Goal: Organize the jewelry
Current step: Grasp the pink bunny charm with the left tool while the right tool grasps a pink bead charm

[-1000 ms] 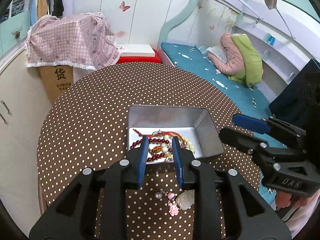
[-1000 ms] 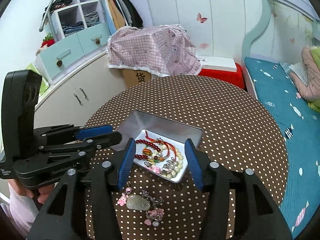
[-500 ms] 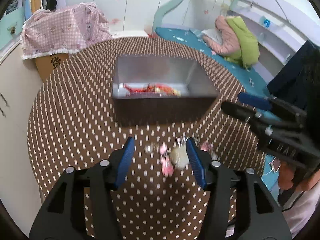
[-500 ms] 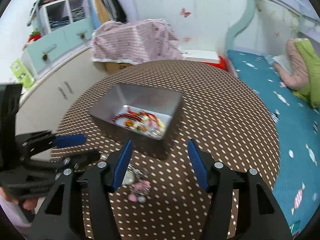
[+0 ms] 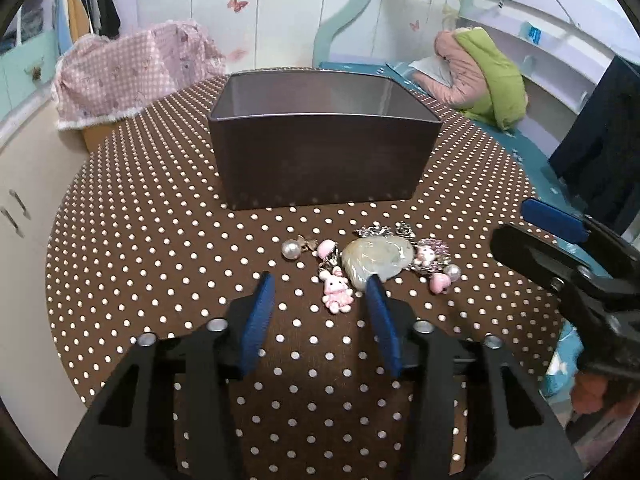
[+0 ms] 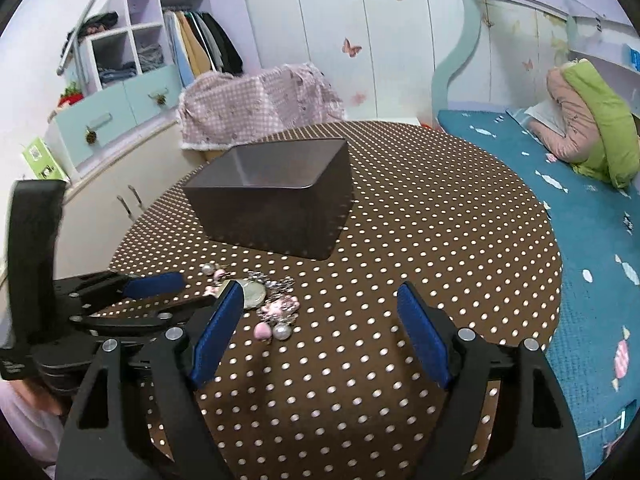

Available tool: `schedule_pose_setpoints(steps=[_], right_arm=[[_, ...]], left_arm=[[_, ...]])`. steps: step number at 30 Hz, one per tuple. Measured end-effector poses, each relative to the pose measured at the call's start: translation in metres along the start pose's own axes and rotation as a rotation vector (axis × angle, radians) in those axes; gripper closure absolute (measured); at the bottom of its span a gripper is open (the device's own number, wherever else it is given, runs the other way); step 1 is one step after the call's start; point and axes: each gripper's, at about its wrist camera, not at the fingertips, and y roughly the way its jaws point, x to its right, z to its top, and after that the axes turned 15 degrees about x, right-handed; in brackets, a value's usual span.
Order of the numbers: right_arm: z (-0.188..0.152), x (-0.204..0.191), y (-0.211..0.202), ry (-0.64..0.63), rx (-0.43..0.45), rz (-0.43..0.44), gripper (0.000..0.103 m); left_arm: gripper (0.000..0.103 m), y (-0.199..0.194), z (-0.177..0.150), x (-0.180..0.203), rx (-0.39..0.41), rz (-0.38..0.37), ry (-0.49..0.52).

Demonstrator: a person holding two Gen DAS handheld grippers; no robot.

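Dull grey metal makes up the rectangular tin (image 5: 324, 160), which stands upright on the brown polka-dot tablecloth (image 5: 140, 248) with its open top upward and its long side facing the left wrist camera. From both low views only the inner walls show; whatever lies on its floor is hidden behind the near wall.

Just in front of the tin, apart from it, a small heap of jewelry (image 5: 368, 264) lies on the cloth, its spread running left to right in the left view. A pale oval stone pendant (image 5: 378, 260) sits in the middle, its long axis roughly across the table. To its left are a white pearl (image 5: 290, 249) and a pink rabbit charm (image 5: 337, 290) (head toward the tin, feet toward the camera); to its right, silvery and pink charms too tangled to separate.

The left gripper (image 5: 320, 300) hovers low just short of the heap, jaws moderately apart and gripping nothing, the right finger's tip overlapping the pendant's edge in view. The right gripper (image 6: 320, 320) has its jaws spread wide, also bare, with the heap (image 6: 268, 304) beside its left finger, which hides part of the pendant.
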Motion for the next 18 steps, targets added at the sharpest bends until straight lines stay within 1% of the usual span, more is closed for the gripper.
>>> schedule_pose_setpoints(steps=[2, 3, 4, 5, 6, 9, 12, 18], right_arm=[[-0.004, -0.004, -0.004, -0.005, 0.02, 0.028, 0.027], [-0.005, -0.005, -0.005, -0.009, 0.024, 0.038, 0.028], [-0.007, -0.008, -0.006, -0.016, 0.027, 0.05, 0.032], [-0.009, -0.01, -0.005, -0.025, 0.023, 0.07, 0.038], [-0.011, -0.012, -0.005, -0.033, 0.019, 0.083, 0.041], [-0.017, -0.019, -0.001, -0.05, -0.005, 0.112, 0.066], [-0.02, -0.023, 0.005, -0.05, -0.026, 0.127, 0.079], [-0.025, -0.03, 0.01, -0.064, -0.054, 0.143, 0.086]], left_arm=[[0.069, 0.001, -0.002, 0.002, 0.011, 0.011, 0.017], [0.071, 0.002, -0.003, 0.002, 0.015, 0.018, 0.021], [0.077, 0.002, -0.003, 0.002, 0.019, 0.025, 0.025], [0.086, 0.002, -0.003, 0.0, 0.02, 0.021, 0.028], [0.087, 0.002, -0.002, 0.001, 0.02, 0.014, 0.026], [0.087, 0.001, -0.002, 0.0, 0.015, 0.004, 0.02], [0.087, -0.007, -0.005, -0.002, 0.008, -0.022, -0.017], [0.087, -0.021, -0.012, -0.004, 0.006, -0.045, -0.067]])
